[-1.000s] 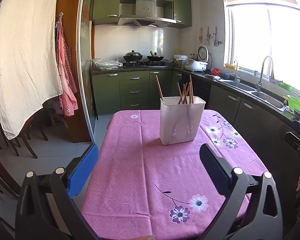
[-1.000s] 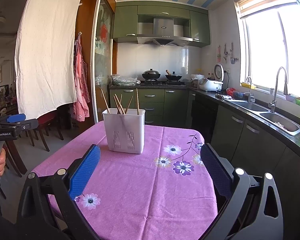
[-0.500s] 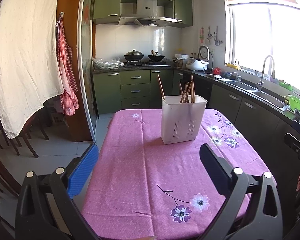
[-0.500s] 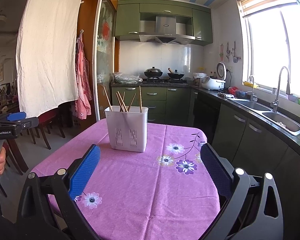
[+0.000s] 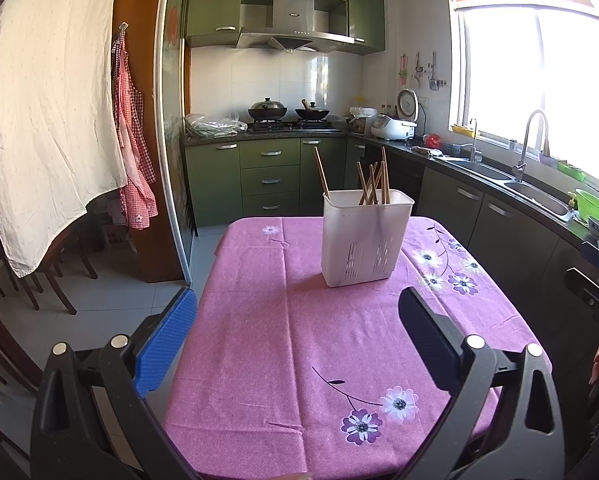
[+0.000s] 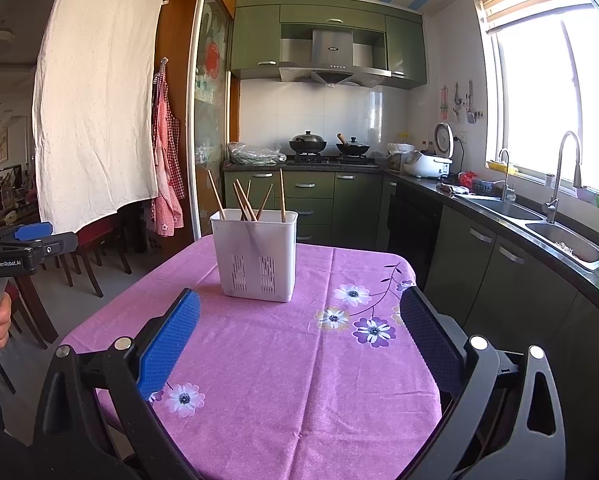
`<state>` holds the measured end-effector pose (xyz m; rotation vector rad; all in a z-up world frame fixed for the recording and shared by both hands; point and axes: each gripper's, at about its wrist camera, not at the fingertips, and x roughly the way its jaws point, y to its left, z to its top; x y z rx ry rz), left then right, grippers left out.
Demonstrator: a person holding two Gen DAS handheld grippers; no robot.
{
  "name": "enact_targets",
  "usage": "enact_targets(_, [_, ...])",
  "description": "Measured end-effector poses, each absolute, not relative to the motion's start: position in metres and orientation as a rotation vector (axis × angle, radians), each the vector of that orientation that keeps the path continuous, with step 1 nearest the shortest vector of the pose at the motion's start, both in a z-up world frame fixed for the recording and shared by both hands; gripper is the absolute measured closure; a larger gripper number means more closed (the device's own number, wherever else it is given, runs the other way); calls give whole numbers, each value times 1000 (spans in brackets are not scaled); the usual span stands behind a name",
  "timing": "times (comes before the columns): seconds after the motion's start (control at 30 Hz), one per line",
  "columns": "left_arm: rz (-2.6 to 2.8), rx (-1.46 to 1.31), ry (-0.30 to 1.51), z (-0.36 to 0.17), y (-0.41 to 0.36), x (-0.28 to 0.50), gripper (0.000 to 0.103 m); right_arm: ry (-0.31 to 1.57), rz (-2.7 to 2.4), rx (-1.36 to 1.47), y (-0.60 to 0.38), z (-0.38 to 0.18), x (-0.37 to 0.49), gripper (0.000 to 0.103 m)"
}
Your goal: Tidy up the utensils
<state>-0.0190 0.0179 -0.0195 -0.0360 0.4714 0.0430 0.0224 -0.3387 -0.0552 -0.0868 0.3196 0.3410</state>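
Note:
A white plastic utensil holder [image 5: 363, 240] stands upright on the far half of the pink flowered tablecloth [image 5: 319, 344]; it also shows in the right wrist view [image 6: 257, 256]. Several wooden chopsticks [image 5: 373, 184] stand in it, also in the right wrist view [image 6: 245, 200]. My left gripper [image 5: 295, 312] is open and empty above the table's near half. My right gripper [image 6: 299, 312] is open and empty, well short of the holder.
Green cabinets and a dark counter with a sink [image 5: 539, 196] run along the right. A stove with pots [image 5: 287, 114] is at the back. A white cloth [image 5: 51, 128] hangs at the left over chairs. The other handheld gripper [image 6: 15, 248] shows at the left edge.
Both cameras have tilted or shifted slightly, so the holder sits a little lower and nearer in view. Both grippers stay open and empty.

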Motion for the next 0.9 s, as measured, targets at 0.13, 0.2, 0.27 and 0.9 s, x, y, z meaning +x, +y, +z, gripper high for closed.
enact_targets(0.13, [44,-36,471,-19,18,-19,7,321,342,-88,-338,-56,23,5])
enact_targets(0.2, [44,-36,471,-20,18,-19,7,322,342,-88,-338,-56,23,5])
enact_targets(0.27, [45,-36,471,-20,18,-19,7,322,341,-88,-338,-56,23,5])
enact_targets(0.9, [44,-36,474,-22,19,-19,7,331,349,-91,-336,-60,26,5])
